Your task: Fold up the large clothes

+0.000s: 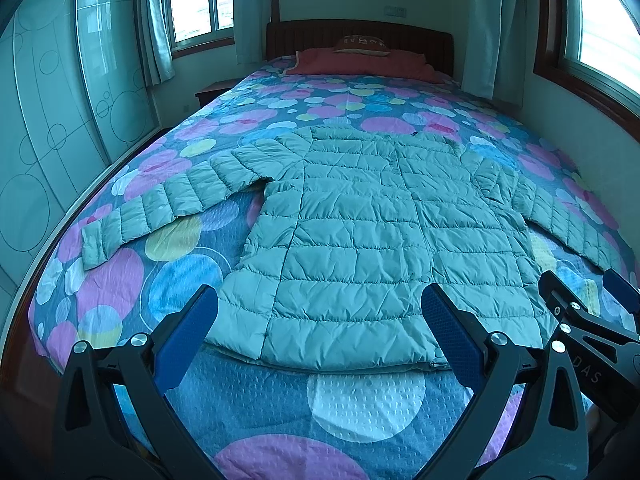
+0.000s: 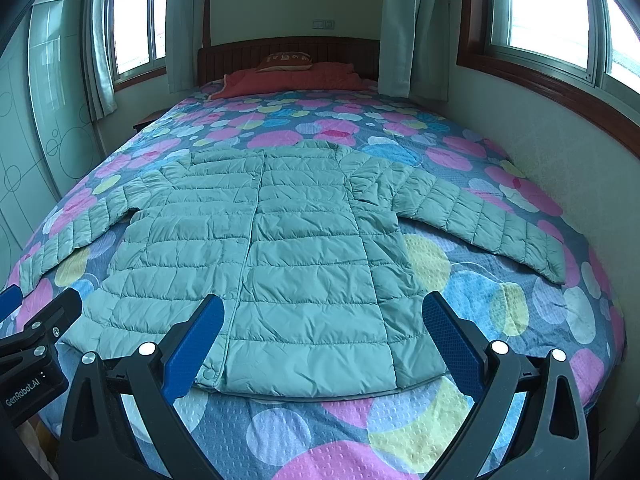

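I am holding both my left gripper point(image 1: 320, 312) and right gripper point(image 2: 322, 318) wide open and empty above the hem of the jacket point(image 1: 372, 232), which is lying flat on the bed point(image 1: 360, 400), collar pointing away from me.

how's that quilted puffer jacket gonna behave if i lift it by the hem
The jacket is probably floppy: it lies flat with limp sleeves. Its thin quilted panels suggest it is light. The smooth shell may slip between the open right gripper pads.
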A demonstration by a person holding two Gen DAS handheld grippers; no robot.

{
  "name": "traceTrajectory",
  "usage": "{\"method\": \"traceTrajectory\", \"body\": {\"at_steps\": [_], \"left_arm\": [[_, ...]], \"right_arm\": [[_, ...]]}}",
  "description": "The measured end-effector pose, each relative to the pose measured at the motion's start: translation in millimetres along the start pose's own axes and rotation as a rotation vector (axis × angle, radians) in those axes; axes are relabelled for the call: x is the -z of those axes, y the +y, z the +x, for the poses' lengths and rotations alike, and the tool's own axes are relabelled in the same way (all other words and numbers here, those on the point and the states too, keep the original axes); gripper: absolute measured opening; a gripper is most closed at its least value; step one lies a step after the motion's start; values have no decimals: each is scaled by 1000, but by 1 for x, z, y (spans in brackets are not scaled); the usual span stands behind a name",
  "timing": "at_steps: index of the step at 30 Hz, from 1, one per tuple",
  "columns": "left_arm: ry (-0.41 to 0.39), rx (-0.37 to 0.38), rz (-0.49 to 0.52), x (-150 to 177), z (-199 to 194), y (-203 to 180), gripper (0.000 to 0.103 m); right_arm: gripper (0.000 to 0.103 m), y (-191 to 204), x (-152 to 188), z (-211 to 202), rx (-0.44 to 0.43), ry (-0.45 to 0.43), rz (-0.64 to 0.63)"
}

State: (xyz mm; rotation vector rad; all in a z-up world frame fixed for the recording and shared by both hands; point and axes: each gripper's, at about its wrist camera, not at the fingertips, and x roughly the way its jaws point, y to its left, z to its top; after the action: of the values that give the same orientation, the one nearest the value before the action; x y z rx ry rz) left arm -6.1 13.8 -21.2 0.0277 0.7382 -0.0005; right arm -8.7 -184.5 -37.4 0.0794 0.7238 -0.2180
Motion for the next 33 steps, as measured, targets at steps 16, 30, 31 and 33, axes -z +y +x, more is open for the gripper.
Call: {"method": "traceTrajectory", "body": {"at_steps": [16, 30, 31, 33], "left_arm": [[5, -1, 2, -1, 0, 0, 101], [12, 1, 0, 4, 3, 2, 101], [14, 2, -2, 6, 5, 3, 101], [23, 2, -9, 10, 10, 9, 101]], "right_arm": [[99, 0, -2, -2, 1, 1, -1], [99, 1, 4, 3, 1, 6, -2], [99, 6, 5, 4, 2, 10, -4], [99, 5, 7, 8, 0, 18, -2]]}}
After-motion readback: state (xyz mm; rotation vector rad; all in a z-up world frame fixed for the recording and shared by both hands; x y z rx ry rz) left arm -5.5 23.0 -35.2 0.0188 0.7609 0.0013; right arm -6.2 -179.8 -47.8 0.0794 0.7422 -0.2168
